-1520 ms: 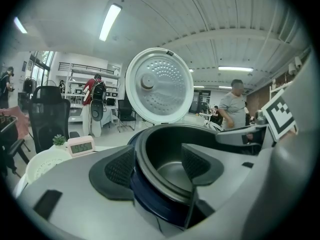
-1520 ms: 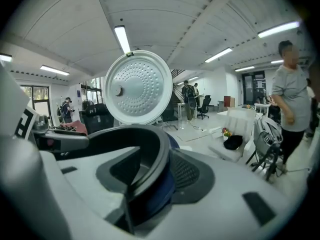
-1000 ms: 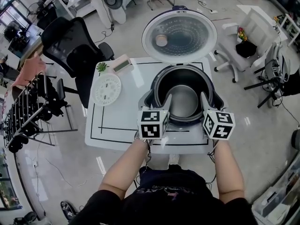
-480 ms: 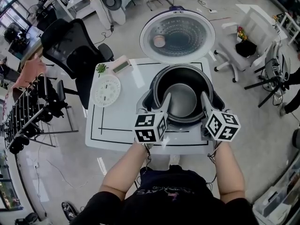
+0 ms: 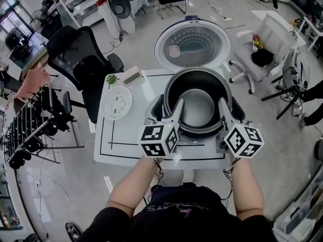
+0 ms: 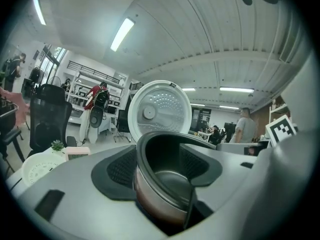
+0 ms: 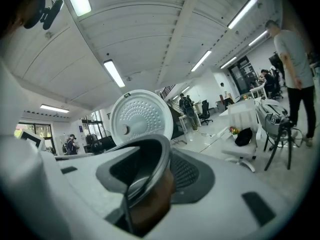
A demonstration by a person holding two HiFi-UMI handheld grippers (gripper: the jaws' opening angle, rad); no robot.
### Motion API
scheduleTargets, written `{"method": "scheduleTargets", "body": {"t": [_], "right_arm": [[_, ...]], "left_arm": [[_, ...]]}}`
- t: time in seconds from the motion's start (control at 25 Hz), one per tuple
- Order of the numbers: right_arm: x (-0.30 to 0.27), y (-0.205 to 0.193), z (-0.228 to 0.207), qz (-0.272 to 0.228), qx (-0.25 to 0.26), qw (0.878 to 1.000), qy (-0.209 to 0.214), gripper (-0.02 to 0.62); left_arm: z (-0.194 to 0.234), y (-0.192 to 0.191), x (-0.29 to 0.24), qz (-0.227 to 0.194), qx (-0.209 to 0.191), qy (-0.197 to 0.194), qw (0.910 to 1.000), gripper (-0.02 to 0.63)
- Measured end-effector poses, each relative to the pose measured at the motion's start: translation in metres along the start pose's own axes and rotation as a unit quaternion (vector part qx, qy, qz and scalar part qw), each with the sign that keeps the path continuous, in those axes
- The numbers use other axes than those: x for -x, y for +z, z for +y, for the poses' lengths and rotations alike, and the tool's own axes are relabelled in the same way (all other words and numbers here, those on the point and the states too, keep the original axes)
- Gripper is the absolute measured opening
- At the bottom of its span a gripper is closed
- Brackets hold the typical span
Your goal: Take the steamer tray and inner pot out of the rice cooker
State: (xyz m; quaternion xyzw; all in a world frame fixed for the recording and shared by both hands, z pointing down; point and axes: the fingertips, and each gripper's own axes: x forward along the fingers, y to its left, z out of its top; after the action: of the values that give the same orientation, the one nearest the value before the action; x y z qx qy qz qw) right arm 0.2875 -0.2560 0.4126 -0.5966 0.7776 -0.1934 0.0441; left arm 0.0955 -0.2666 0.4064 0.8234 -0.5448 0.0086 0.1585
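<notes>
Open lab floor, chairs and racks all round; we work at a white table (image 5: pixel 121 135) marked with black lines.

Steamer tray (image 5: pixel 116 103) looks done: the white perforated disc lies flat at the table's left, well apart from the rice cooker (image 5: pixel 237 114). A small plant (image 5: pixel 110 78) and a pale box (image 5: pixel 132 74) sit just behind it. The lid (image 5: pixel 193 45) stands fully open at the back.

Step in hand is the inner pot (image 5: pixel 198 109) lift. Left gripper (image 5: pixel 177 105) and right gripper (image 5: pixel 222 105) each bite the near rim, one either side, one finger inside the pot and one outside. In both gripper views the dark pads (image 6: pixel 116 168) straddle the rim and pinch it. Nothing else sits between the fingers.

The pot is centred in the cooker's well. Its coppery outer wall (image 7: pixel 150 191) shows below the rim in both gripper views, so we judge it partly risen but not clear of the body. We cannot tell how much of it is inside.

Next move as we see it:
- keep both hands level so the pot does not tip or jam against the well
- go straight up until the base clears the cooker
- carry it to bare table; front left looks free

Pot itself has a dark thick rolled rim, a dull grey non-stick interior that looks empty, and a metal wall. It is rigid, and the rim grip looks narrow, so a slip is the main risk.
</notes>
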Motion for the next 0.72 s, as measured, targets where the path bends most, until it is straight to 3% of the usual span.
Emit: {"method": "scheduleTargets", "body": {"t": [0.48, 0.72], "right_arm": [[0.019, 0.06, 0.074, -0.084, 0.043, 0.995, 0.025, 0.187], [0.018, 0.063, 0.126, -0.099, 0.044, 0.993, 0.051, 0.186]], "left_arm": [[0.02, 0.048, 0.04, -0.043, 0.019, -0.019, 0.9987, 0.259], [0.052, 0.073, 0.075, -0.071, 0.017, -0.006, 0.9973, 0.262]]}}
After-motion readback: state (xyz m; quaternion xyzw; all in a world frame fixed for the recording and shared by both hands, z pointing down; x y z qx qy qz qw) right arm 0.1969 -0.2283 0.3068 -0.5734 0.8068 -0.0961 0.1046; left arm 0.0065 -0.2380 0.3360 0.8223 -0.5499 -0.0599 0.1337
